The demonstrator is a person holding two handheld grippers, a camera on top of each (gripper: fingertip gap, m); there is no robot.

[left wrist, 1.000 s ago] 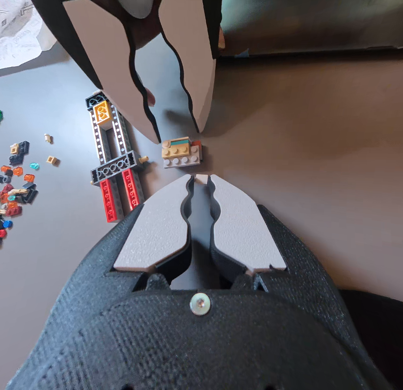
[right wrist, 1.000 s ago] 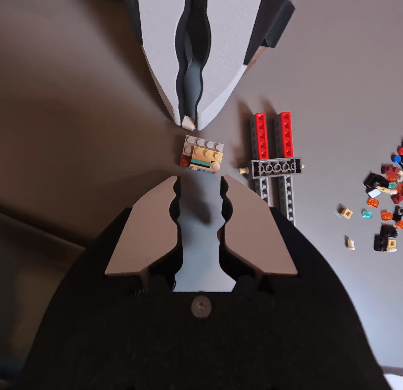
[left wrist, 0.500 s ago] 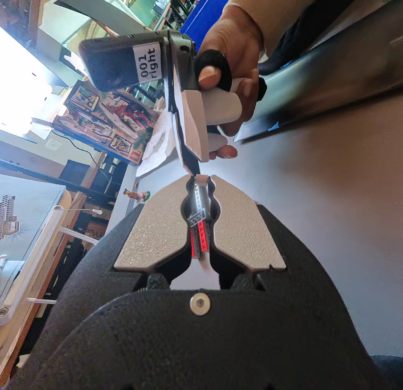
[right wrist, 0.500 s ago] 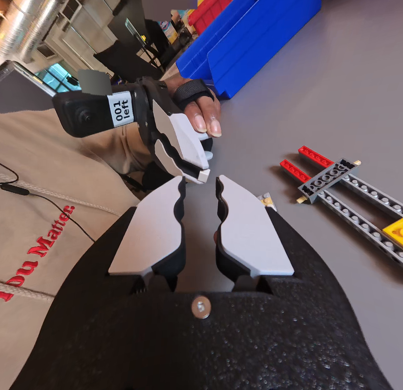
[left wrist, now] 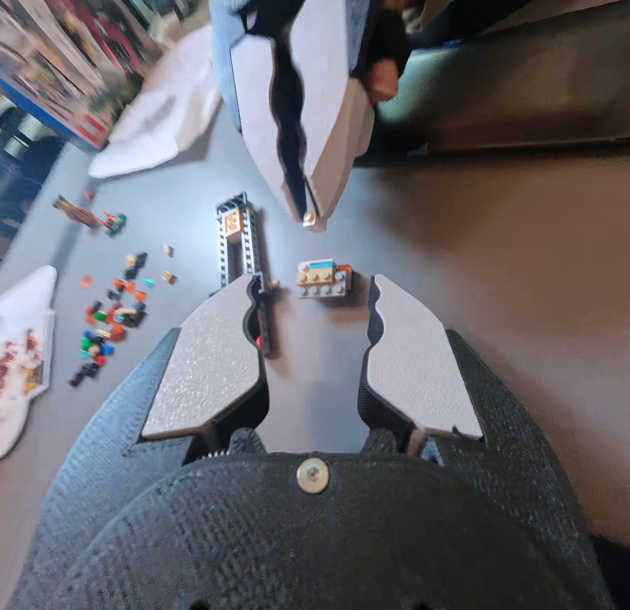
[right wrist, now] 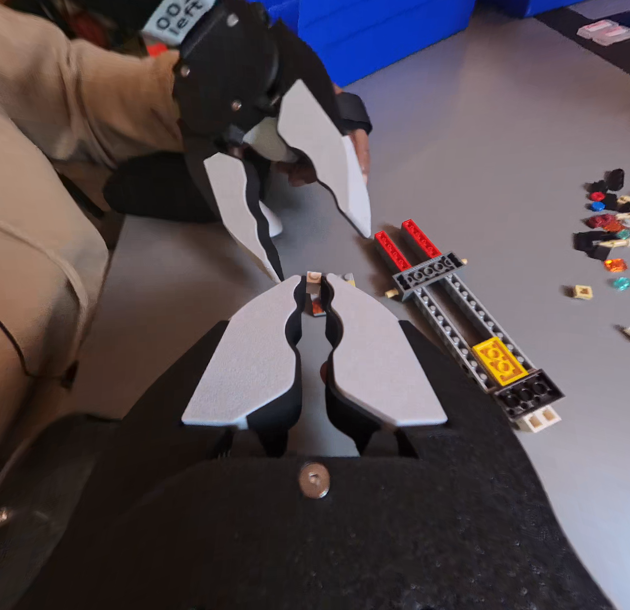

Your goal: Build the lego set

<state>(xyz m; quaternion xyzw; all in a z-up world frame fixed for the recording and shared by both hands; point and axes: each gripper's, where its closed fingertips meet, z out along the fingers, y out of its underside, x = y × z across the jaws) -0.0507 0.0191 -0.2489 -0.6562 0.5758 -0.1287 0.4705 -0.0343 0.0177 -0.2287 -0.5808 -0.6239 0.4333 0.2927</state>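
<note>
Having passed its small tan piece (right wrist: 313, 281) across, left hand-held gripper (left wrist: 312, 286) now splayed, right hand-held gripper (right wrist: 314, 279) pinching it.

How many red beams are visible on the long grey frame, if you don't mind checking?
2: red beams and lie side by side at the long grey frame's far end, beyond the dark crosspiece. None appear hidden.

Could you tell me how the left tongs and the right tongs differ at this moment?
The left tongs stand wide open and empty; the right tongs are nearly shut, pinching a small tan piece at their tips. The left tongs flank the small tan-and-grey assembly lying on the table; the right tongs hang above it. Both have pale grey, wavy-edged fingers on black bodies.
</note>
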